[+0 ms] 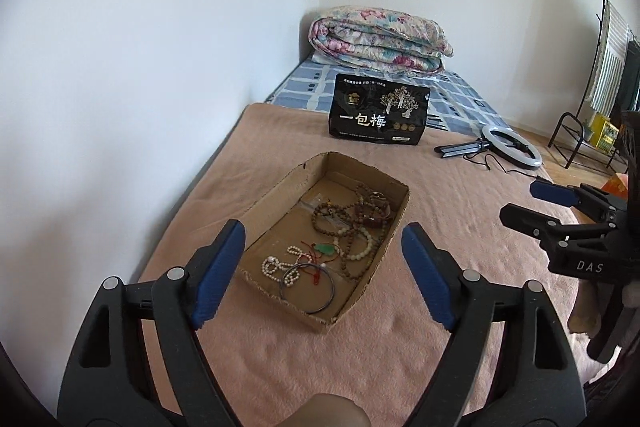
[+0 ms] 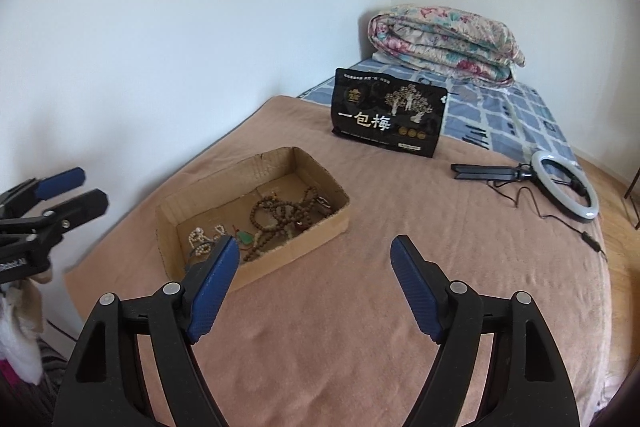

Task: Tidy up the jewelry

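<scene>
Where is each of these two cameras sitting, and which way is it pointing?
Left wrist view: sits on the left gripper, looking forward and down over the cardboard tray of jewelry; its open jaws frame the tray, and the right gripper shows at the right edge.
Right wrist view: sits on the right gripper, aimed at the pink blanket right of the tray; the left gripper shows at the left edge.
Both share tray, black bag, ring light and folded quilt.

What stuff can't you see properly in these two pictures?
- Right wrist view: the cardboard box's near wall and the right gripper's finger hide some jewelry.
- Left wrist view: the brown beads tangle; separate strands can't be counted.
- Both views: small print on the black bag is unreadable.
</scene>
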{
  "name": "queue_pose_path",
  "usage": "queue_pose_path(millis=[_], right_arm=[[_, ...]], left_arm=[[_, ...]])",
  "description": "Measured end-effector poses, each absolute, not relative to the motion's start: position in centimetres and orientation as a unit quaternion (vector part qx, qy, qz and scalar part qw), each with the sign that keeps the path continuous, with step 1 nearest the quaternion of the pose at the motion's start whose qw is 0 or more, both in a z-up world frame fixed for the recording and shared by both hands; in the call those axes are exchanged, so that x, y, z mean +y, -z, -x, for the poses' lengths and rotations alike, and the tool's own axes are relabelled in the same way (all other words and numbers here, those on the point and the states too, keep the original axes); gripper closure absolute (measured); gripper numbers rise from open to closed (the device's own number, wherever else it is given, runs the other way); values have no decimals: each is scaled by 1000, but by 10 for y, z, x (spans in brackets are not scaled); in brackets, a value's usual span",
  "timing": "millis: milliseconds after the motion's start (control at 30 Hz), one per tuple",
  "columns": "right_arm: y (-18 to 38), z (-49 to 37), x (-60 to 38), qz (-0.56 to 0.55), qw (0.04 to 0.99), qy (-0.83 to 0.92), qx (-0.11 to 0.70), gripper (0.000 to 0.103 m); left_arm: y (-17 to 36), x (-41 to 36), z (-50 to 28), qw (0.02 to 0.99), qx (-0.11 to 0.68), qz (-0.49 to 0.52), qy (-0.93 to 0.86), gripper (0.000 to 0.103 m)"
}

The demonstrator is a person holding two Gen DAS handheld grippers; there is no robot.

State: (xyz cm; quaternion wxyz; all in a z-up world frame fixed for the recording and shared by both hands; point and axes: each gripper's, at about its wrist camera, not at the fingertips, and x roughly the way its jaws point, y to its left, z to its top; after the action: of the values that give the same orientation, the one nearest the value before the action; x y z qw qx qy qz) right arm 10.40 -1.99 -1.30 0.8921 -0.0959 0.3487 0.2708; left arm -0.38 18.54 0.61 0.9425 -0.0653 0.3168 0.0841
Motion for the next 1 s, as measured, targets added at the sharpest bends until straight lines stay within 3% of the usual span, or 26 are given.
queue_pose_path(millis=[133, 400, 500, 1000], right_arm=[[12, -95, -26, 107, 894, -266, 343, 25], [16, -79, -39, 107, 895, -262, 344, 24], [18, -77, -46, 99, 899, -251, 345, 24], [29, -74, -56, 103, 912, -218, 333, 24]], left_arm=[[-9, 177, 17, 944, 313, 59, -85, 10], [-6, 154, 30, 944, 315, 36, -95, 8], [-6, 146, 33, 945, 313, 33, -95, 1], [-5, 127, 37, 950, 297, 6, -95, 1]])
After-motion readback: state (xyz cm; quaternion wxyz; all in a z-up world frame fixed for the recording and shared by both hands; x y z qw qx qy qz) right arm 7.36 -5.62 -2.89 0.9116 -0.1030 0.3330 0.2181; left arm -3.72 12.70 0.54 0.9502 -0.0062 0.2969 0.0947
